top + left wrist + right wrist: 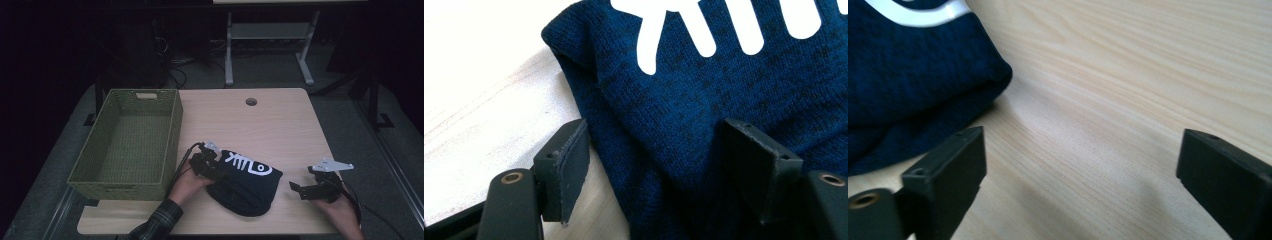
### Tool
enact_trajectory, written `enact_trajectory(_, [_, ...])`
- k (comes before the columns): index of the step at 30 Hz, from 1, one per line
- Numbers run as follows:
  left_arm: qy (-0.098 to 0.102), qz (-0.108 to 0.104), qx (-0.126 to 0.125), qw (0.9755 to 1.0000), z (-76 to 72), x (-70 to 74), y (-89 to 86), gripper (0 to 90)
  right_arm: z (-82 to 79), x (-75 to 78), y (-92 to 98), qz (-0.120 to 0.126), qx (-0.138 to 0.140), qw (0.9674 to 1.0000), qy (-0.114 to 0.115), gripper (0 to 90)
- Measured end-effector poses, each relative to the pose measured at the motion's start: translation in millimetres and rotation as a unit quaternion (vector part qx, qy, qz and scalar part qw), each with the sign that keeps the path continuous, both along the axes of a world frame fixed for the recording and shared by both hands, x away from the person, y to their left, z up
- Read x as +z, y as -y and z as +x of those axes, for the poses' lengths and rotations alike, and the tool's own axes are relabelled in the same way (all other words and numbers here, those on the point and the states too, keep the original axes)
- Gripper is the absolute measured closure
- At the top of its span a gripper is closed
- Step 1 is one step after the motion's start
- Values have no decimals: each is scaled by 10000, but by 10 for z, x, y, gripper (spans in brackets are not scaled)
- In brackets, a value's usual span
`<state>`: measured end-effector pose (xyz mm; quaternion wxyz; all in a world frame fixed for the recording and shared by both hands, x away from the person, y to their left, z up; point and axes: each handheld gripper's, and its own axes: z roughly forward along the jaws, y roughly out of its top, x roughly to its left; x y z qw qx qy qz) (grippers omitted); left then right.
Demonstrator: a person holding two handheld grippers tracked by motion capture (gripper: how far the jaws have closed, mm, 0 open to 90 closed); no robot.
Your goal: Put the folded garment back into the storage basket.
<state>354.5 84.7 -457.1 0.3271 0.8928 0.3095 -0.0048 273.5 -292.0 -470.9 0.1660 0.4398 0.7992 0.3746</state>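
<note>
dim lab: desk frames (270, 45), floor cables (175, 70)

A dark blue knitted garment (247, 187), matt and coarse-stitched with a smooth white print, lies on a pale wood-grain table (280, 125) with a satin finish. At nine o'clock, a woven olive basket (107, 180) looks rough-textured. The gripper pads (574, 165) are matt black, slightly scuffed.
</note>
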Motion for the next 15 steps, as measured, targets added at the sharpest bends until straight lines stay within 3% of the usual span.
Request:
enact_trajectory(7, [-26,-21,-142,9999,7,0,-12,360,66,-109,-54,-437,-81,9989,-134,20])
enact_trajectory(15, [-167,-149,-201,9995,11,-3,-1,480,77,-127,-43,-320,-64,9994,-151,19])
